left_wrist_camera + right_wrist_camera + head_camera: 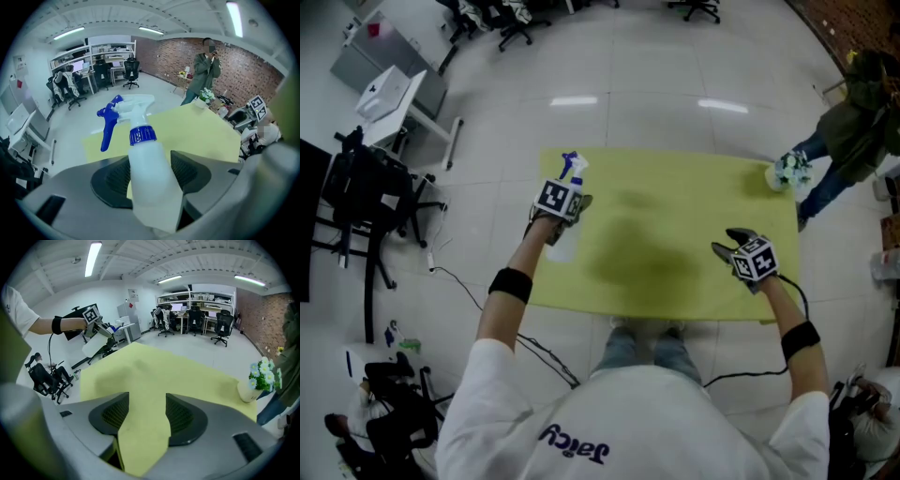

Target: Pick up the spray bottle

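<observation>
The spray bottle [149, 159] is translucent white with a blue collar and a blue trigger. My left gripper [151, 169] is shut on its body, and its head sticks out past the pads. In the head view the left gripper [565, 210] holds the bottle [574, 170] up in the air over the left edge of the yellow table [675, 187]. My right gripper [727, 243] hovers over the table's near right part. In its own view the right gripper [143, 414] stands open with only the yellow tabletop showing between its pads.
A small white pot of flowers [787, 173] stands at the table's far right corner. A person in a dark green jacket [861, 122] stands beyond that corner. Desks and black office chairs [366, 202] stand on the floor to the left, with cables trailing nearby.
</observation>
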